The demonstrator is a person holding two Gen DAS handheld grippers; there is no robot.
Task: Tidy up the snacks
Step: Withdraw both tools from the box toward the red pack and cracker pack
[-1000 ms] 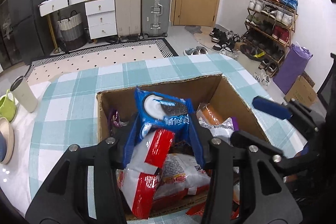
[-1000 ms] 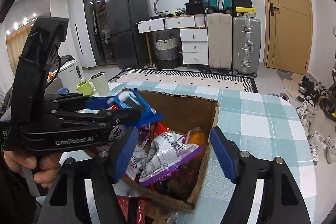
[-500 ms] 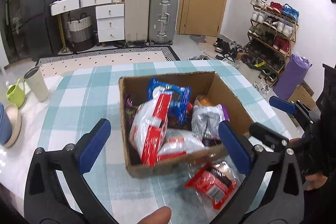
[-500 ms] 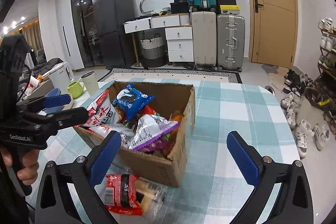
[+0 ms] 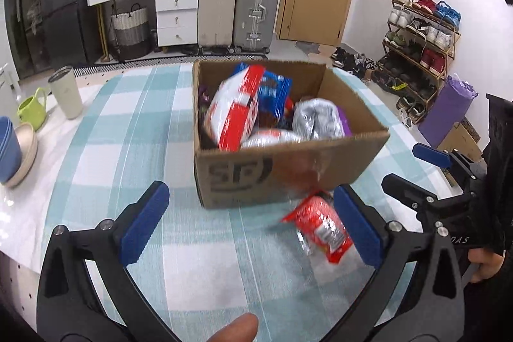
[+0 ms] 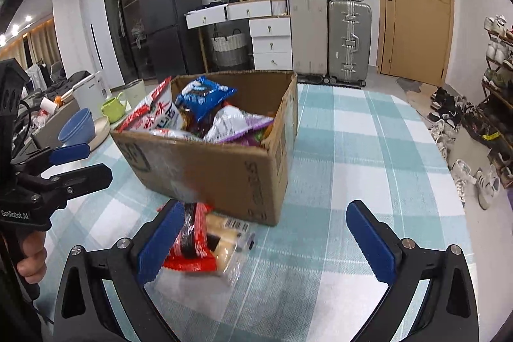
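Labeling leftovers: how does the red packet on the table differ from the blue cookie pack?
The red packet lies flat on the tablecloth outside the cardboard box; the blue cookie pack stands propped inside it. The red packet has a clear window showing pale pieces; the blue pack is opaque. Neither is gripped.

Left gripper [image 5: 250, 223] is hovering over the checked tablecloth [image 5: 128, 130], jaws spread wide, holding nothing. Cardboard box [image 5: 288, 172] is sitting just ahead, packed with snack bags; a red-and-white bag [image 5: 235, 108] is leaning upright at its left side. A red snack packet [image 5: 320, 226] is lying on the cloth just before the box, beside the right-hand finger pad [image 5: 357, 225]. Right gripper [image 5: 431, 169] is showing at the right edge, jaws parted.
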